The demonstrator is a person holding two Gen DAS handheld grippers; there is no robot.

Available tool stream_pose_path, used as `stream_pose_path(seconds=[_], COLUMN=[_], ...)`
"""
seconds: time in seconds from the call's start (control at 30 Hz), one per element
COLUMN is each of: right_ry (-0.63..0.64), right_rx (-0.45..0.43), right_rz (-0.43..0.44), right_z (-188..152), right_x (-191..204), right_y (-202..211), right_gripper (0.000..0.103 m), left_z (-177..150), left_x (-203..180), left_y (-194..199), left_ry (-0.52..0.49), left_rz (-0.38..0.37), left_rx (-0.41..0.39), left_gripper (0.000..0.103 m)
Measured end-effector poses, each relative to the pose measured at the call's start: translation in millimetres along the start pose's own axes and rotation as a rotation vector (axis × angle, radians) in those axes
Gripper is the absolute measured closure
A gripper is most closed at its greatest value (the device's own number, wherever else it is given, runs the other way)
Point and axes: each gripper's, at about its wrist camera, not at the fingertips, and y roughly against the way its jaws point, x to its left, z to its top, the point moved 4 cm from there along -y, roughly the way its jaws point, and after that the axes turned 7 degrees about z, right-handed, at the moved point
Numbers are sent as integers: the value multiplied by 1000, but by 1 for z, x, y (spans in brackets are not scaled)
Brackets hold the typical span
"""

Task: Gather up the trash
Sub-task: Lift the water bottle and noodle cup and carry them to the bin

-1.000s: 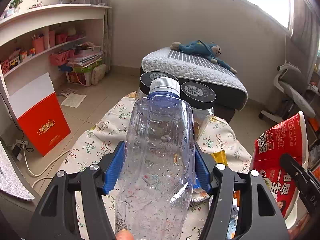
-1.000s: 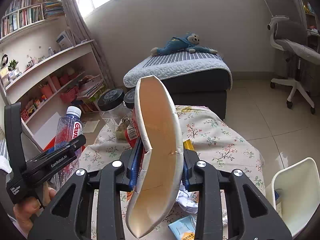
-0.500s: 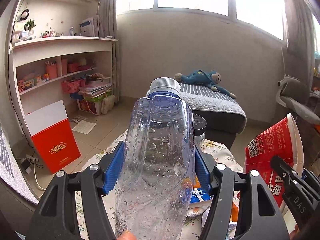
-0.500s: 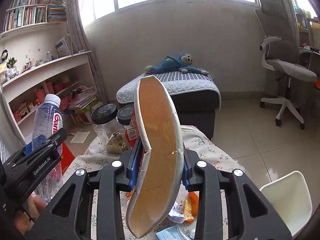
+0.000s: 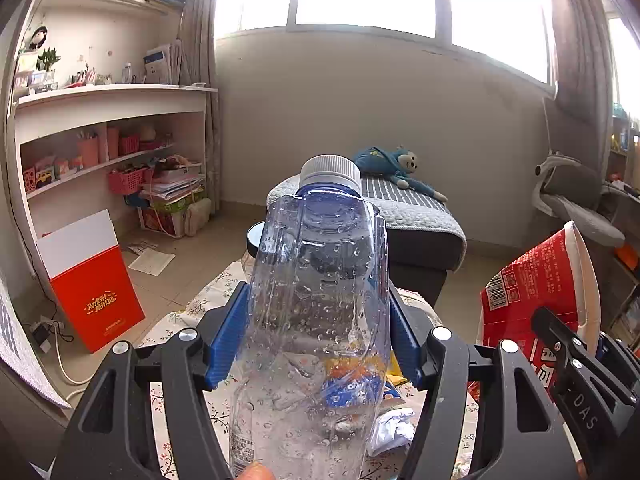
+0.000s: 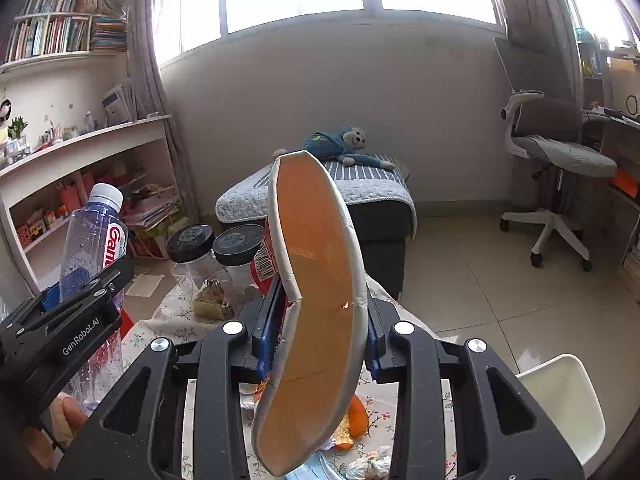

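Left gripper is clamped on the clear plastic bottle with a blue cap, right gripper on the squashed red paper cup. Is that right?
Not quite: the cap is white, as the left wrist view shows. The rest holds: the left gripper is clamped on the clear plastic bottle, the right gripper on the squashed red paper cup.

Left wrist cam sits just behind its own jaws, tilted slightly down, with the held bottle (image 5: 316, 320) right at the lens; beyond it are the bed (image 5: 408, 216) and shelves (image 5: 100, 136), and the right gripper (image 5: 576, 376) shows at the right edge. Right wrist cam has the same setup, with the squashed paper cup (image 6: 316, 312) filling its centre and the left gripper (image 6: 68, 320) at its left edge. Both face the same way, and both show the bed, stuffed monkey (image 5: 396, 164), shelves, window wall (image 6: 360, 80), office chair (image 6: 552, 152) and flowered tablecloth (image 5: 180, 320).
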Motion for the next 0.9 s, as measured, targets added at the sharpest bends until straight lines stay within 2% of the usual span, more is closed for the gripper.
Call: stream_pose_path(seconds=[0.53,0.9], right_ry=[-40,-81], right_rx=[-46,-66], right_rz=[-100,-199], right_z=[8,9], right_x=[-50,-99], right_y=[35,62], right_gripper=[70,70], left_z=[-1,-9], left_x=[-56,-95], left_y=[31,49], left_ry=[-60,-106], left_rz=[-113,-182], left_rx=[-28,-36], left_gripper=[39,39])
